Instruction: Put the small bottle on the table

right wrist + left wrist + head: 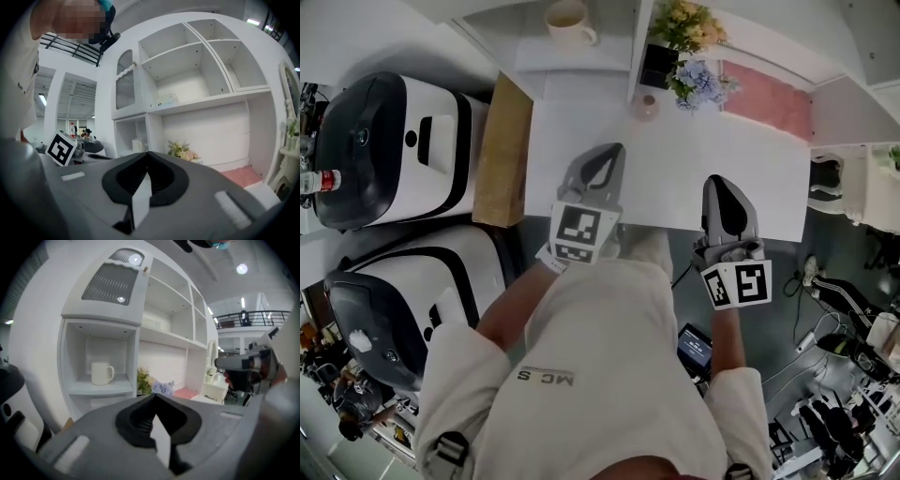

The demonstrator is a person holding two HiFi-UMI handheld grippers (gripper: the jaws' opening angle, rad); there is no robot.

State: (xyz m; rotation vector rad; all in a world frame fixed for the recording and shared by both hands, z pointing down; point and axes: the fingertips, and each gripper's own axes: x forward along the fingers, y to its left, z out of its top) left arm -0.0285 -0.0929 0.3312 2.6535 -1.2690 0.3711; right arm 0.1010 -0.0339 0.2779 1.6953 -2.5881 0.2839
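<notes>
1. Both claws were clenched on nothing. The left gripper [608, 152] and the right gripper [719, 183] each had their jaws pressed together, with nothing between the black pads in either gripper view. They were held side by side over the table's near edge and aimed almost level at the shelf unit [187, 61]. To my eye they were poised ahead of a reach, not working on anything.
2. The small bottle was in neither claw, and I could not tell which thing it was.
   - A red-banded bottle [321, 180] sat at the head view's left edge, well apart from the table.
   - A pale object [167, 99] lay on a middle shelf.
   - A small round pot [645, 106] stood on the table just beside the flowers [698, 80].
3. The white table [609, 112] carried things only along its far side: the pot, the flowers and a pink mat [769, 98] at the far right. The broad bare stretch in front probably served as the set-down area.
4. A white mug [567, 21] stood alone in an open-fronted lower cubby at the shelf unit's left.
5. A brown board [508, 150] stood on edge against the table's left side. It separated the table from two black-and-white machines [394, 145].
6. Cables and gear littered the grey floor [787, 262] to the right. The left gripper view showed a bright hall beyond, with a railed balcony [253, 315] and ceiling lights.
</notes>
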